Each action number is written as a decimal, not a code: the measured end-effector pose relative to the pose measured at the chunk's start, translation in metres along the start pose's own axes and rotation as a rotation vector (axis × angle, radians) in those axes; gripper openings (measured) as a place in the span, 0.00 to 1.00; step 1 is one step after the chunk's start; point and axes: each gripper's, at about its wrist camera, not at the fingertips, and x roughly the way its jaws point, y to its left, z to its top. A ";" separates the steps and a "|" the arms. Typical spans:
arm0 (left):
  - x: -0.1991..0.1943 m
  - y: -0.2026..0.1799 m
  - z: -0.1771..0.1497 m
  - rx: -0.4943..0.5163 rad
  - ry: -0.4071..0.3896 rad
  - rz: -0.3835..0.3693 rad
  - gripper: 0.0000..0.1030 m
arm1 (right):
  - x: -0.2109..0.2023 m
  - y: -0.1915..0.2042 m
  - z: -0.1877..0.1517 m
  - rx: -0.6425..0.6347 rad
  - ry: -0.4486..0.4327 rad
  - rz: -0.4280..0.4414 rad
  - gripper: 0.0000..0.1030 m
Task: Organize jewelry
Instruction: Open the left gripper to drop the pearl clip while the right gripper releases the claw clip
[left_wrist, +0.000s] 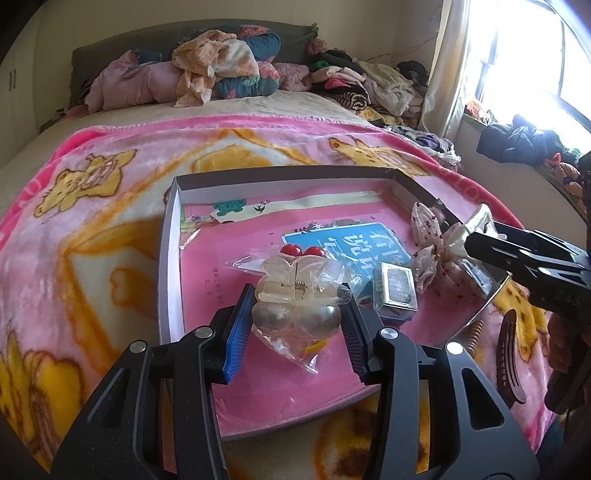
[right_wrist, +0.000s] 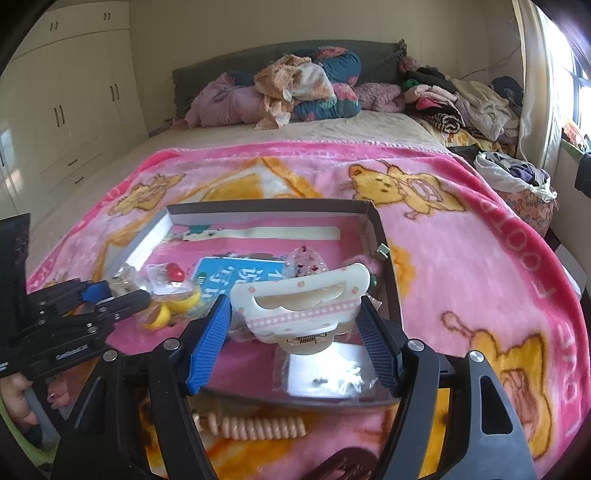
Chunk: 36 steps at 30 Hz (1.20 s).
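**A bedroom lit from one side**

A wide bed (right_wrist: 258, 136) fills the room, its dark green headboard (right_wrist: 280, 59) against a cream wall (right_wrist: 221, 26). A pink cartoon blanket (right_wrist: 461, 236) covers the near half. Heaped clothes (right_wrist: 461, 99) line one edge. White wardrobes (right_wrist: 62, 103) stand opposite a bright window (left_wrist: 517, 66) with a pale curtain (left_wrist: 443, 74).

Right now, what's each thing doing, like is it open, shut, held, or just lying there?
Left gripper: shut on clear hair claw.
Clear hair claw: held over the box, teeth closed.
Right gripper: shut on cream hair claw.
Cream hair claw: held above the box.
Cardboard box: open, no lid on.
Small silver case: lying in the box, closed.
Peach spiral hair tie: lying on the blanket outside the box.
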 end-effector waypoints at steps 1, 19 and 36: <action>0.001 0.001 0.000 0.000 0.001 0.001 0.35 | 0.003 -0.001 0.001 0.003 0.005 -0.002 0.65; 0.009 0.002 -0.001 0.001 0.014 0.006 0.35 | 0.042 -0.008 0.009 0.031 0.068 -0.033 0.66; 0.001 0.001 0.002 0.014 -0.019 0.017 0.48 | -0.009 -0.009 -0.011 0.076 -0.004 0.001 0.71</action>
